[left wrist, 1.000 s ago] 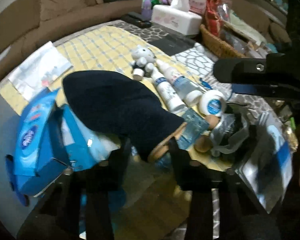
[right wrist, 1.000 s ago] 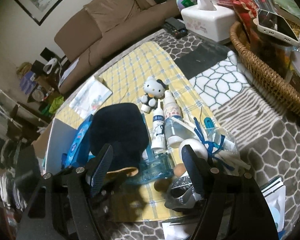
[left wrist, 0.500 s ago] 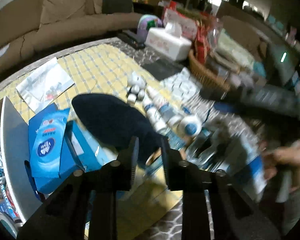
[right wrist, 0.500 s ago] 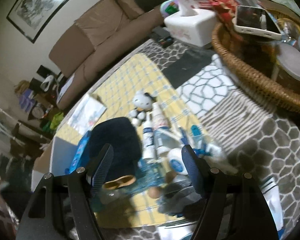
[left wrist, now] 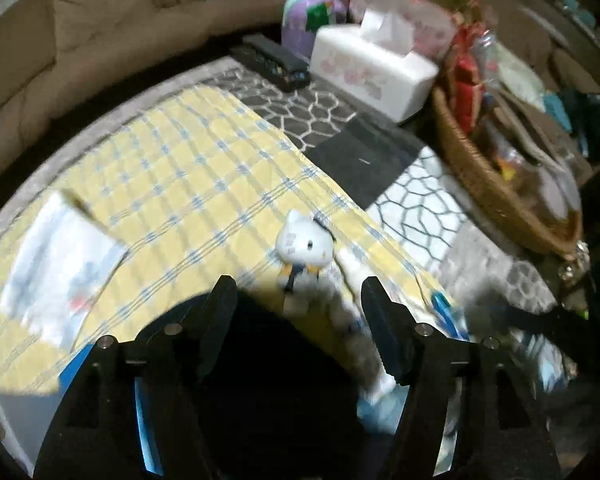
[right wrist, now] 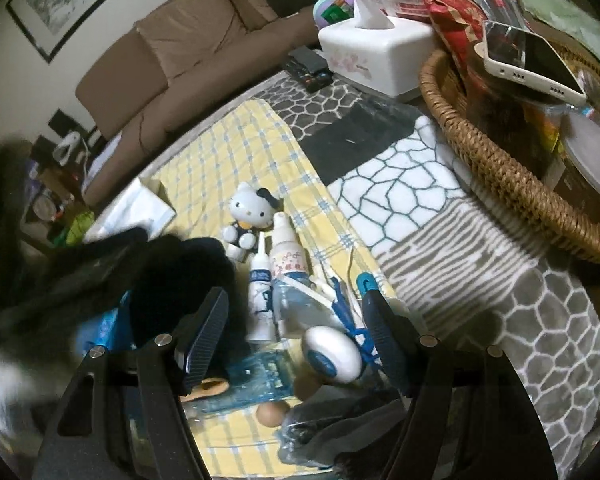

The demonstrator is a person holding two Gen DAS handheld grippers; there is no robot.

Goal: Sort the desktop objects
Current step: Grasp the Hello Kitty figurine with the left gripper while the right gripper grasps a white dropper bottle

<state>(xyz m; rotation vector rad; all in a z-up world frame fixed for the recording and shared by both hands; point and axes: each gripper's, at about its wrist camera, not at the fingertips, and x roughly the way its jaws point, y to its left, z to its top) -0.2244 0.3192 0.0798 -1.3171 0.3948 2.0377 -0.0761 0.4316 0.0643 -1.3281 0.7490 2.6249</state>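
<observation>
My left gripper (left wrist: 297, 294) hovers over a dark slipper-like object (left wrist: 268, 364), its jaws opening with nothing pressed between them. Just beyond its fingertips a white cat figurine (left wrist: 305, 246) stands on the yellow checked cloth (left wrist: 188, 184). My right gripper (right wrist: 295, 303) is open above a cluster: a spray bottle (right wrist: 286, 248), a small white bottle (right wrist: 260, 292), a clear bag and a round white jar (right wrist: 332, 354). The cat figurine (right wrist: 250, 210) lies beyond it. In the right wrist view the left gripper shows as a blurred black shape (right wrist: 80, 264) at the left.
A wicker basket (right wrist: 500, 168) full of packets, with a phone (right wrist: 532, 64) on top, fills the right side. A white tissue box (right wrist: 372, 52) and remote controls (right wrist: 308, 68) sit at the far edge. A blue box (right wrist: 100, 328) lies by the dark object. A sofa stands behind.
The left gripper has swung forward over the dark object toward the cat figurine, and its jaws, shut before, now stand apart. The right gripper has shifted only slightly and stays open.
</observation>
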